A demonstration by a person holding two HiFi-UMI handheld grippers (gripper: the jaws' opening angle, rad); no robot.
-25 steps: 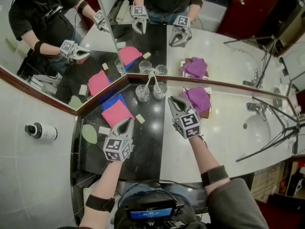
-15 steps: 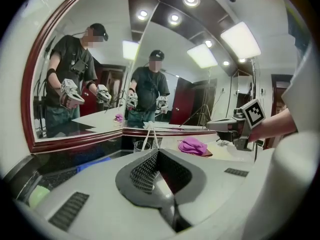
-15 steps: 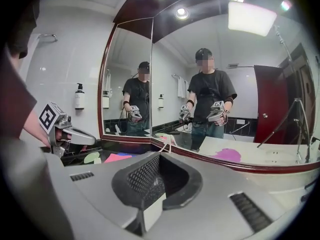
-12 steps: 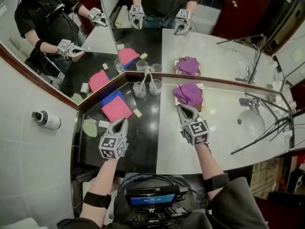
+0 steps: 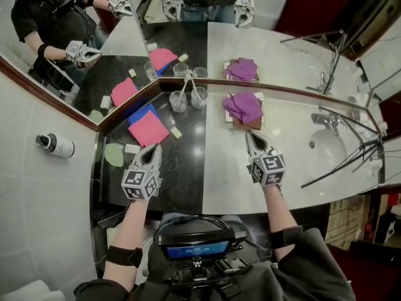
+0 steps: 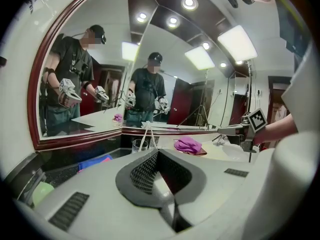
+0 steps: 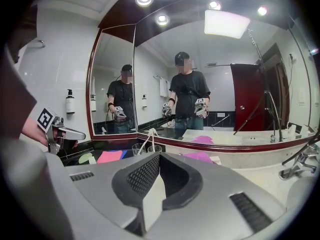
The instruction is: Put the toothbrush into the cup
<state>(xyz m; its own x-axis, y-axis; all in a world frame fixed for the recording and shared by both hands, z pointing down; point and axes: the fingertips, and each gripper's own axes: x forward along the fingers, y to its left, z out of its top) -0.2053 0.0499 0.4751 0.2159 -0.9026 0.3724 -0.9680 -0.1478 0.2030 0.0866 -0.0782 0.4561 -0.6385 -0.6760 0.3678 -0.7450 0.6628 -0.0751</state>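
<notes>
Two clear glass cups (image 5: 178,101) (image 5: 198,97) stand side by side at the mirror corner, at the back of the black counter. A white toothbrush (image 5: 182,91) leans in each. The same cups (image 7: 145,148) show small and far off in the right gripper view, and one cup (image 6: 140,144) in the left gripper view. My left gripper (image 5: 155,148) hovers over the black counter well in front of the cups, shut and empty. My right gripper (image 5: 250,135) is over the white counter to their right; its jaws have just been closing, with nothing between them.
A pink cloth (image 5: 148,130) lies on a blue one left of the cups. A purple cloth (image 5: 243,107) sits on a small tray to the right. A soap bar (image 5: 177,132), a green dish (image 5: 114,155), the basin (image 5: 329,152) with its tap (image 5: 326,121) and stand legs (image 5: 351,162) are also here.
Both grippers have drawn back from the cups towards the person. The right one has gone further, sliding to the right over the white counter.
</notes>
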